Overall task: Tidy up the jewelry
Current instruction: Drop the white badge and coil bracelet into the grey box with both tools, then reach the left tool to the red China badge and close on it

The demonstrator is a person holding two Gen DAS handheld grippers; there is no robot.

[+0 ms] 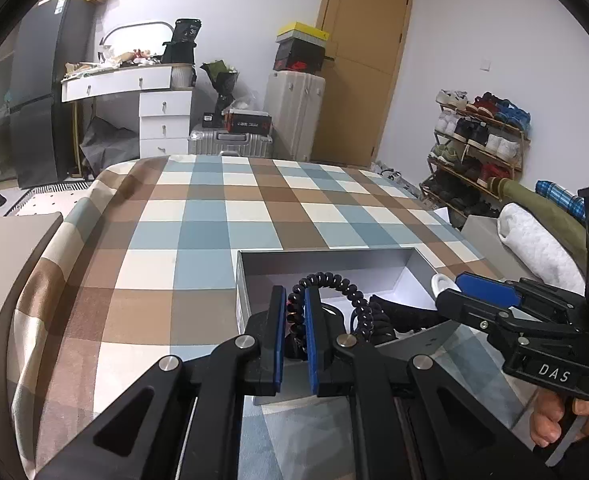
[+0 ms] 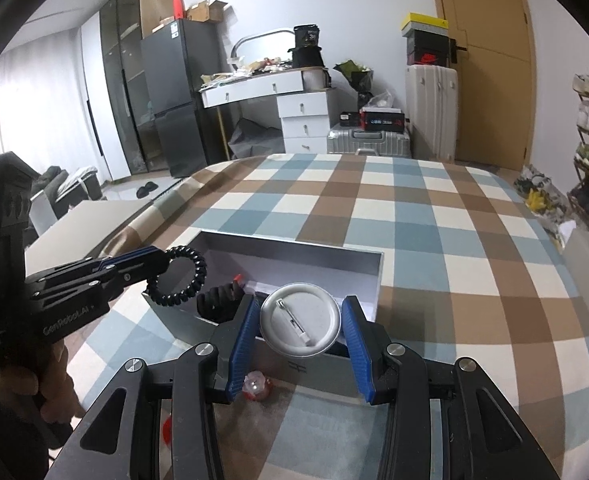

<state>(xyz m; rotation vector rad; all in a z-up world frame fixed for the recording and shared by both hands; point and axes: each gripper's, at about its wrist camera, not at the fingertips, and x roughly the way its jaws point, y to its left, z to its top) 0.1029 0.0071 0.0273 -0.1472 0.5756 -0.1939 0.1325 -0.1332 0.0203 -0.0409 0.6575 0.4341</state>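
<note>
Evidently both grippers are carrying: the right gripper [image 2: 300,330] is clamping a round badge [image 2: 300,322], jaws half-closed on its rim, while the left gripper [image 1: 295,320] is pinching a black coil bracelet [image 1: 334,284] almost shut. Both are hovering over the grey box [image 2: 294,250] at twelve o'clock; lowering well inside before letting go seems wise.

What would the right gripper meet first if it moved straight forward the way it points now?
Probably the far wall of the open grey box. The right gripper holds a round white pin badge over the box's near edge, pointing across its white interior. If it passes above that wall, only the checked bedspread lies ahead; depth is unclear.
</note>
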